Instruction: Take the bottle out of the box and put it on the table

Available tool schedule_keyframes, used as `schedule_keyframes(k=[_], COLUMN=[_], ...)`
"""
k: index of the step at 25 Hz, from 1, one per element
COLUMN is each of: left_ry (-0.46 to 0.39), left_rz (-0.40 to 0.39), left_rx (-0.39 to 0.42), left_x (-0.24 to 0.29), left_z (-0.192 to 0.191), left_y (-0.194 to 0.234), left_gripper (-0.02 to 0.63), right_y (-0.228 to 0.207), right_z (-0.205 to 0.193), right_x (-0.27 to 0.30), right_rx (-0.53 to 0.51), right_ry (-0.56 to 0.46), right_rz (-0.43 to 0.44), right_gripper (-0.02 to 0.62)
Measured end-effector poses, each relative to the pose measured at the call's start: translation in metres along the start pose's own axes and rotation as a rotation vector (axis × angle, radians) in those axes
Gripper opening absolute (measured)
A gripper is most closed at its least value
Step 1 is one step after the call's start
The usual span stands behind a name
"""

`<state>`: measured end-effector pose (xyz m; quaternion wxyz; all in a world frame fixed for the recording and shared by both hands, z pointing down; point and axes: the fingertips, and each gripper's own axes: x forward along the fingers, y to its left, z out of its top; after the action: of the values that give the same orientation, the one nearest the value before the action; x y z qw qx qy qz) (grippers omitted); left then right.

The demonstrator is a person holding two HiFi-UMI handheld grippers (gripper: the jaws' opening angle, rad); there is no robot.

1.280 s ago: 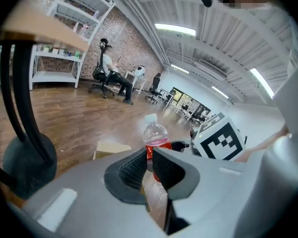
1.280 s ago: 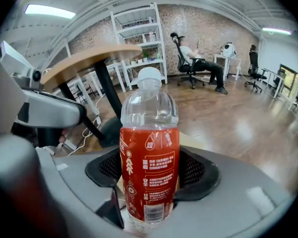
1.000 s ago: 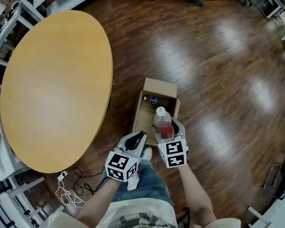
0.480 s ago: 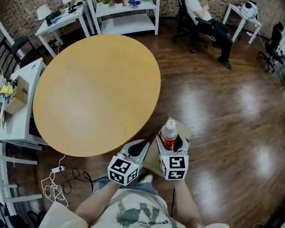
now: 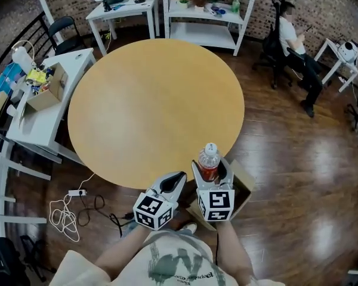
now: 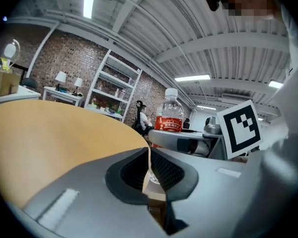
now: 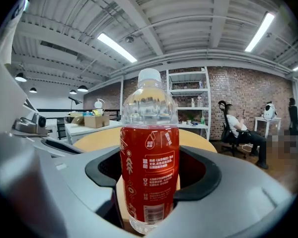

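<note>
A clear bottle (image 5: 209, 158) with a red label and white cap stands upright in my right gripper (image 5: 210, 168), whose jaws press its labelled body (image 7: 150, 167) from both sides. It hangs just off the near edge of the round wooden table (image 5: 149, 100), above the open cardboard box (image 5: 243, 187) on the floor. My left gripper (image 5: 176, 179) sits close on the bottle's left, jaws together with nothing between them (image 6: 149, 163). From the left gripper view the bottle (image 6: 168, 117) shows to the right, over the table edge.
A person sits in a chair (image 5: 292, 43) at the back right. White shelving (image 5: 206, 11) stands behind the table. White side tables (image 5: 42, 109) with a small carton (image 5: 46, 91) stand at the left. Cables and a power strip (image 5: 71, 204) lie on the wood floor.
The right gripper has carried the bottle up out of the box toward the table's near edge. The head view has tilted up, showing the whole table. The left gripper stays shut alongside.
</note>
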<state>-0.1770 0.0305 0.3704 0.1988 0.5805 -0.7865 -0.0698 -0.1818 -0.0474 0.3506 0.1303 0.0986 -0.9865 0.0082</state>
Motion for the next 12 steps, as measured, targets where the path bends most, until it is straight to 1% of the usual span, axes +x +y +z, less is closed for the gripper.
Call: schedule_keyframes(k=[2, 5, 9, 12], left_ry=[-0.008, -0.034, -0.057, -0.062], left_rz=[0.024, 0.057, 0.093, 0.097], left_rx=[-0.020, -0.055, -0.075, -0.076], left_x=[-0.011, -0.028, -0.042, -0.048], left_z=[0.006, 0.020, 0.040, 0.051], left_y=[0.029, 0.073, 0.131, 0.167], left_gripper=[0.015, 0.012, 0.012, 0.011], right_y=[0.024, 0.058, 0.096, 0.122], right_z=[0.006, 0.012, 0.015, 0.015], right_x=[0.022, 0.057, 0.109, 0.144], right_rx=[0.004, 0.025, 0.049, 0.060], right_ry=[-0.015, -0.033, -0.032, -0.035], right_rz=[0.016, 0.012, -0.017, -0.021], right_gripper=[0.305, 0.305, 0.304, 0.305])
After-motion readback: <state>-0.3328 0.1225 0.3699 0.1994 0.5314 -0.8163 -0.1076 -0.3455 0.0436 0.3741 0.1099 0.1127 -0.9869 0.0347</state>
